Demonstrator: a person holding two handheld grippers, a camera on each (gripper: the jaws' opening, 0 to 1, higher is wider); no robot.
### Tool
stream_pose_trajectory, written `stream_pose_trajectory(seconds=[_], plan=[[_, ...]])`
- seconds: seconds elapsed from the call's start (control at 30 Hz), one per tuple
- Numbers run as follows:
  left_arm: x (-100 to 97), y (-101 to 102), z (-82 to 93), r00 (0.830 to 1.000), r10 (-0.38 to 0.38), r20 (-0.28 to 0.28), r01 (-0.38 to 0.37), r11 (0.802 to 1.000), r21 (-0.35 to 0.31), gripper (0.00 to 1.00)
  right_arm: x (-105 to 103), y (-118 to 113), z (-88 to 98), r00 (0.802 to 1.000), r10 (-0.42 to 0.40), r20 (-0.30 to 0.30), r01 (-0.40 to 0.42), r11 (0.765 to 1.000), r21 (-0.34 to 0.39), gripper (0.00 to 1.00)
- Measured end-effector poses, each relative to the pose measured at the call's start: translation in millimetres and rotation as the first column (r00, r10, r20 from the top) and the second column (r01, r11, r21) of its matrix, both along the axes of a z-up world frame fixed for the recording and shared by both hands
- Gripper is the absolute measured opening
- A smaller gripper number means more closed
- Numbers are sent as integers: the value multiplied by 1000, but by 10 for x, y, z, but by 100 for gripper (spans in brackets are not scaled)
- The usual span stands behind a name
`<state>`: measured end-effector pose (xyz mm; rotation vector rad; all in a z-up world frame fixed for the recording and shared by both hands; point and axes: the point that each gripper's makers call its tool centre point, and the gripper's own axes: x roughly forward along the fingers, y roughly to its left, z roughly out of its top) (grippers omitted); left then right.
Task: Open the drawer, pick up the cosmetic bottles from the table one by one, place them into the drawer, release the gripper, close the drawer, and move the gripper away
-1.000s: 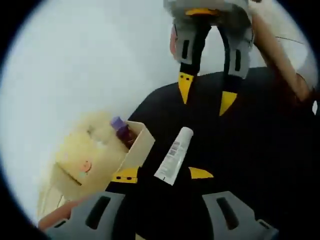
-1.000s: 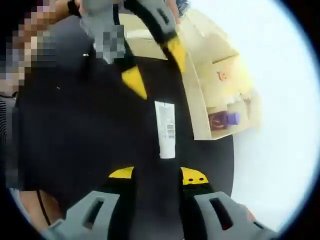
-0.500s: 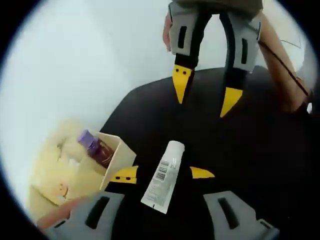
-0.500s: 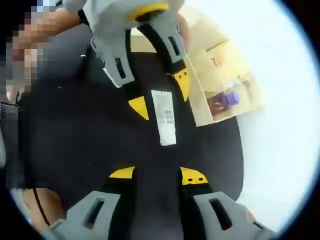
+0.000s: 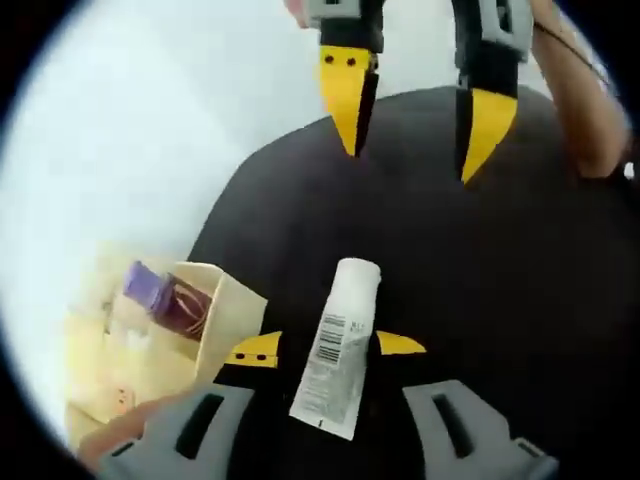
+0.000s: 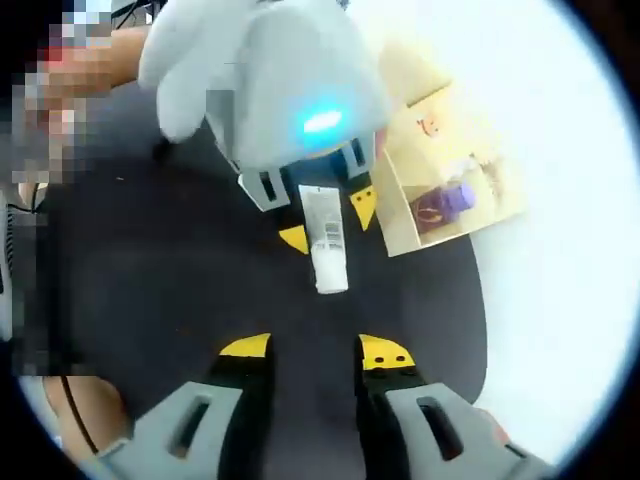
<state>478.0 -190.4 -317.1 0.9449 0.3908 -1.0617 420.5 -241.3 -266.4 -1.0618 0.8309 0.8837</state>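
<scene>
A white cosmetic tube (image 5: 335, 350) with a barcode lies flat on the round black table (image 5: 520, 300). My left gripper (image 5: 328, 348) is open and low over it, one yellow tip on each side of the tube. From the right gripper view, the left gripper (image 6: 328, 222) straddles the tube (image 6: 326, 255) from the far side. My right gripper (image 6: 315, 350) is open with nothing between its jaws, a short way back from the tube's cap end. A pale wooden drawer (image 5: 235, 310) stands open at the table's edge. In it lies a dark bottle with a purple cap (image 5: 165, 300).
The right gripper (image 5: 415, 110) hangs over the far side of the table in the left gripper view. A person's arm (image 5: 580, 110) reaches in behind it. The wooden drawer unit (image 6: 440, 150) stands beside the table, on a white floor (image 6: 560, 300).
My left gripper has come forward and down until its tips flank the tube. The right gripper has stayed roughly in place, and the tube has not moved on the table.
</scene>
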Motion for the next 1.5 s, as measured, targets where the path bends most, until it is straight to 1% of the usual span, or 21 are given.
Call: stream_pose_trajectory(seconds=[0.07, 0.17, 0.3, 0.37, 0.5, 0.53, 0.57, 0.6, 0.67, 0.77, 0.8, 0.87, 0.9, 1.03, 1.1, 1.13, 1.17, 1.3, 1.4, 1.47, 1.5], plan=[[30, -2, 21, 999, 0, 46, -1, 1000, 10, 29, 7, -1, 2, 1000, 4, 0, -4, 1000, 0, 28], [49, -10, 11, 996, 1, 92, -4, 1000, 24, 26, 10, -2, 4, 1000, 4, 1, -4, 1000, 3, 28], [131, 40, 14, 991, 32, 127, -38, 998, 50, 25, 34, -11, 20, 1000, 6, 1, -6, 1000, 6, 28], [134, 55, -14, 992, 29, 121, -36, 998, 58, 23, 36, -13, 19, 1000, 6, 2, -6, 1000, 6, 28], [147, 62, -19, 994, 38, 99, -42, 998, 40, 23, 24, -9, 9, 1000, 8, 2, -8, 1000, 4, 27], [144, 61, -25, 995, 35, 95, -38, 999, 38, 21, 24, -6, 10, 1000, 9, 2, -9, 1000, 4, 27], [111, 53, -56, 997, 25, 72, -28, 999, 37, 18, 21, -3, 12, 1000, 10, 3, -10, 1000, 5, 27], [131, 54, -43, 996, 24, 87, -27, 999, 36, 17, 19, -1, 13, 1000, 11, 4, -11, 1000, 7, 27], [133, 62, -19, 997, 30, 74, -32, 999, 27, 16, 14, -7, 10, 1000, 9, 5, -9, 1000, 8, 27], [155, 69, 87, 995, 60, 76, -60, 998, -10, 9, 2, -22, -4, 1000, 6, 8, -6, 1000, 7, 27], [152, 86, 101, 995, 76, 60, -75, 997, -19, 7, 15, -26, 0, 1000, 5, 12, -5, 1000, 9, 27], [165, 119, 164, 994, 86, 74, -83, 996, -41, 0, 47, -31, 15, 1000, -2, 22, 2, 1000, 13, 26], [261, 160, 230, 987, 111, 116, -108, 994, -33, 0, 50, -34, 15, 1000, -4, 23, 4, 1000, 12, 26], [300, 265, 164, 986, 116, 123, -118, 993, 6, 0, 21, -34, -2, 1000, -1, 21, 1, 1000, 11, 26], [266, 286, 110, 986, 120, 115, -122, 992, 10, 0, 34, -34, 13, 1000, 0, 25, 0, 1000, 15, 26], [254, 319, 88, 985, 115, 132, -121, 992, 36, 0, 41, -36, 18, 1000, -1, 25, 1, 1000, 15, 26], [256, 334, 80, 983, 119, 140, -125, 992, 34, 7, 53, -40, 22, 1000, 0, 26, 0, 1000, 13, 26], [183, 408, 24, 984, 129, 126, -136, 990, 45, 18, 84, -30, 30, 1000, 6, 26, -6, 1000, 7, 26], [232, 439, 58, 971, 142, 193, -153, 987, 42, 21, 110, -11, 68, 999, 12, 31, -12, 1000, 10, 26], [287, 452, 71, 954, 135, 267, -159, 985, 70, 21, 105, 3, 77, 999, 20, 31, -21, 1000, 15, 26], [292, 443, 58, 951, 133, 279, -160, 984, 77, 21, 92, 4, 77, 999, 22, 32, -23, 1000, 17, 26]])
